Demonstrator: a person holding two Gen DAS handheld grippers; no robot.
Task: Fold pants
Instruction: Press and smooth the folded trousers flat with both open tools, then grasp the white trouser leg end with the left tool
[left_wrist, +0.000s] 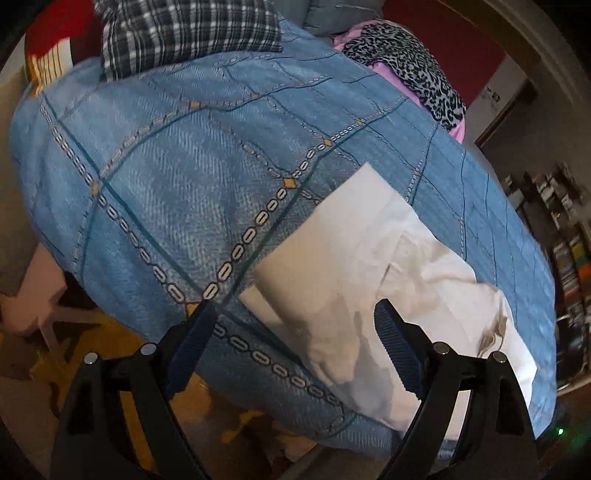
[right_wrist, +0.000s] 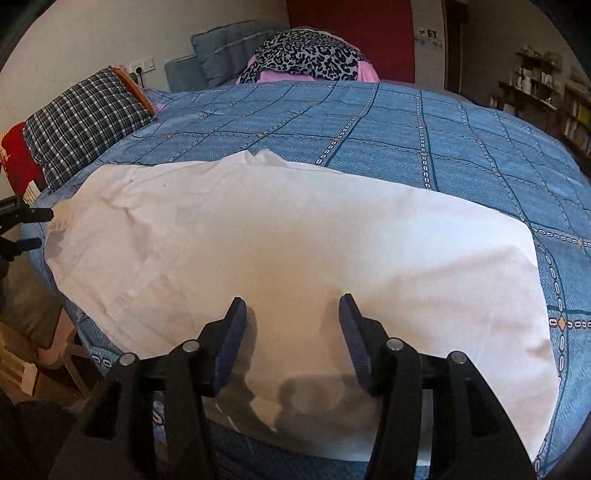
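White pants (right_wrist: 288, 251) lie folded flat on the blue patterned bedspread (right_wrist: 406, 140), near the bed's front edge. In the left wrist view the pants (left_wrist: 351, 266) lie on the bedspread (left_wrist: 166, 177) at lower right. My right gripper (right_wrist: 293, 306) is open and empty, hovering over the pants' near edge. My left gripper (left_wrist: 293, 314) is open and empty at the left end of the pants; its fingertips (right_wrist: 37, 229) also show at the left edge of the right wrist view.
A checked pillow (right_wrist: 81, 122) and a red cushion (right_wrist: 18, 162) lie at the bed's left. A leopard-print cloth (right_wrist: 306, 55) on pink fabric lies at the far side. Shelves (right_wrist: 546, 92) stand at right. A stool (left_wrist: 33, 306) stands on the floor beside the bed.
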